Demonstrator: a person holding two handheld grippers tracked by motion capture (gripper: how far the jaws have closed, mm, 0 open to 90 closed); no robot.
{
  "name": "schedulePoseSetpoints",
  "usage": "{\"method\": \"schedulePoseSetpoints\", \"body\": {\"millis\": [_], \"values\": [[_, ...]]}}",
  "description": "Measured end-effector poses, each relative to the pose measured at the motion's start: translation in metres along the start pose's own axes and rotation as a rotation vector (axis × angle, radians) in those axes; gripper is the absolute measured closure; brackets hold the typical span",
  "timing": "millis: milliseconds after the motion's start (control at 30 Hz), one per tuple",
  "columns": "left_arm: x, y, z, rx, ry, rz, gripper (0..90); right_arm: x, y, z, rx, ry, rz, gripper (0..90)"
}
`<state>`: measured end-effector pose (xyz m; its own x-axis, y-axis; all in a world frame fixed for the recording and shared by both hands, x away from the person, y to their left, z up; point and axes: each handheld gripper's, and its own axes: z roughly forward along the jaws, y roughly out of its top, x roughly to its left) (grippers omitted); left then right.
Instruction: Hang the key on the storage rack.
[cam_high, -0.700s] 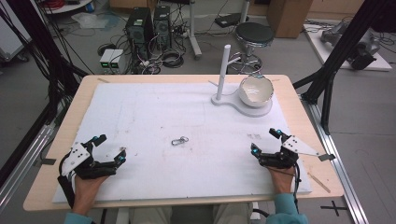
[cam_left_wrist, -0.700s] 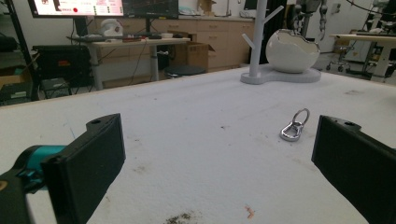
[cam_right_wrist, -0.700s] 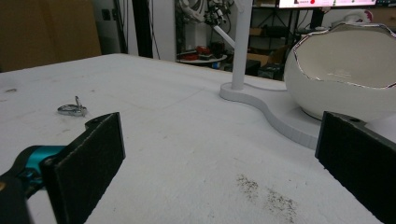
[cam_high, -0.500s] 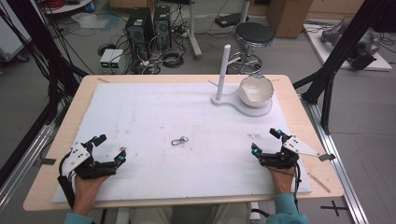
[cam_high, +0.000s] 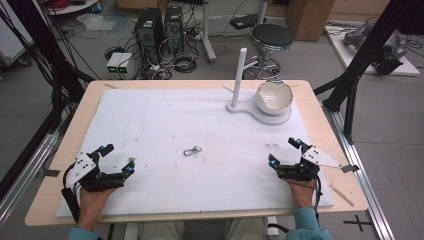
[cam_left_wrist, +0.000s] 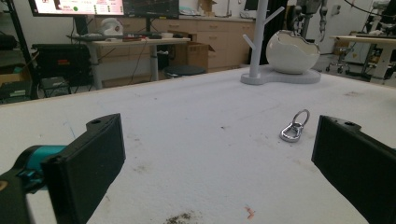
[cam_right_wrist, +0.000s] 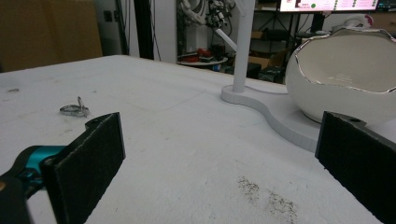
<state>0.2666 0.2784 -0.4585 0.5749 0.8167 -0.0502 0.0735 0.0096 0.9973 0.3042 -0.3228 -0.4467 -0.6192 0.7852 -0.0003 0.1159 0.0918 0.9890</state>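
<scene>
Black grippers (cam_high: 116, 161) with teal-tipped jaws (grey three-cornered plates on top), black cables, teal sleeves (cam_high: 306, 222)

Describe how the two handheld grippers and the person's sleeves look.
Both the left gripper and the right gripper are black with teal tips, flat rectangular black pads, a grey three-cornered plate on top and a trailing black cable. The sleeves are teal.

Grey floor (cam_high: 40, 95), black stool (cam_high: 272, 37), cables (cam_high: 182, 62)
</scene>
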Motion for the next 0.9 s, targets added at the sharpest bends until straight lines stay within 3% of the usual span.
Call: {"method": "schedulePoseSetpoints", "body": {"millis": [67, 167, 400, 567, 700, 900], "values": [[0.000, 0.000, 0.000, -0.002, 0.000, 0.000, 3.2, 0.002, 0.007, 0.001, -0.013, 0.019, 0.011, 0.6], [-0.001, 0.000, 0.000, -0.006, 0.000, 0.000, 3.2, 0.005, 0.023, 0.002, -0.008, 0.036, -0.011, 0.6], [0.000, 0.000, 0.000, 0.002, 0.001, -0.005, 3.2, 0.016, 0.083, 0.019, 0.098, 0.188, -0.087, 0.6], [0.000, 0.000, 0.001, 0.009, 0.000, 0.002, 3.2, 0.024, 0.118, 0.041, 0.175, 0.291, -0.150, 0.6], [0.000, 0.000, 0.001, 0.008, 0.002, -0.004, 3.2, 0.028, 0.135, 0.060, 0.205, 0.364, -0.170, 0.6], [0.000, 0.000, 0.001, 0.010, 0.001, 0.001, 3.2, 0.035, 0.147, 0.088, 0.290, 0.422, -0.199, 0.6]]}}
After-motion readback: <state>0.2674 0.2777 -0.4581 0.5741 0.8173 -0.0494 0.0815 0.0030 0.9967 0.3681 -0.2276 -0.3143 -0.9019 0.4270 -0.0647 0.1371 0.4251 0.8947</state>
